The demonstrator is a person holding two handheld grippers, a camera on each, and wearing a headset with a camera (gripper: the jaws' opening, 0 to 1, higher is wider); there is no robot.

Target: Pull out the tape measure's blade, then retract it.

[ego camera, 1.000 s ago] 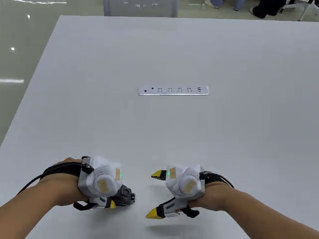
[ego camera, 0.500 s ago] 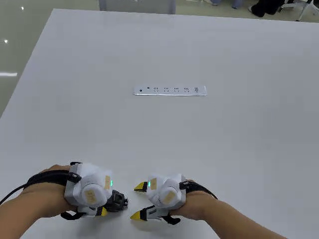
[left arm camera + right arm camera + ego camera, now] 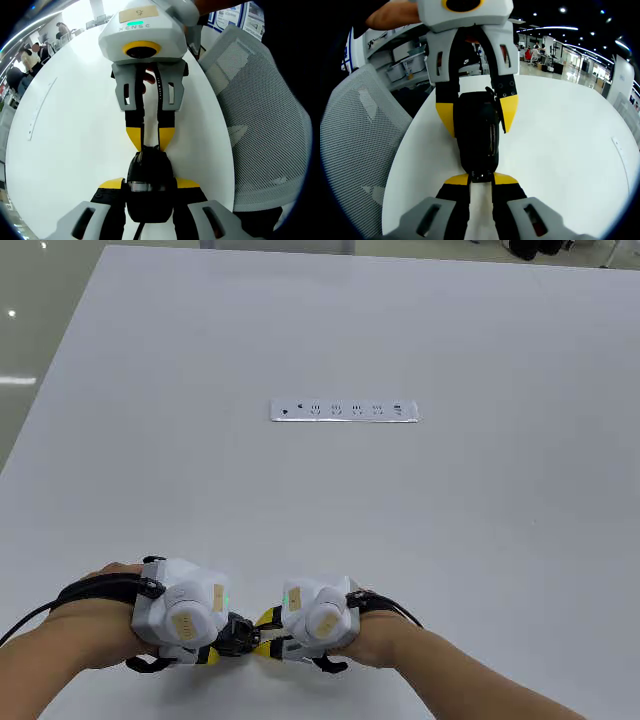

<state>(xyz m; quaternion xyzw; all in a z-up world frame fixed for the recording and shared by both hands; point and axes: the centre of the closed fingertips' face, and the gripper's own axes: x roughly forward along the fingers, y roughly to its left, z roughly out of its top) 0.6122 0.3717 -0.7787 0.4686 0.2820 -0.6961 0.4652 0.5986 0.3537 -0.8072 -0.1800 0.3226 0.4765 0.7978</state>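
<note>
Near the table point(image 3: 420, 530) edge, left gripper point(image 3: 150, 183) and right gripper point(image 3: 481, 178) face tip to tip, jaws pinching the tape measure point(image 3: 477, 130).

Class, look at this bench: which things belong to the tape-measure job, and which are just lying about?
In the job: tape measure; left gripper, clamped on its case; right gripper, at its blade end.
Lying about: power strip; mesh chair.

Bright, even overhead light. Surface point(image 3: 420, 540) washes pale beyond power strip point(image 3: 344, 411); tape measure point(image 3: 477, 135) crushed black; fisheye edges bend.
</note>
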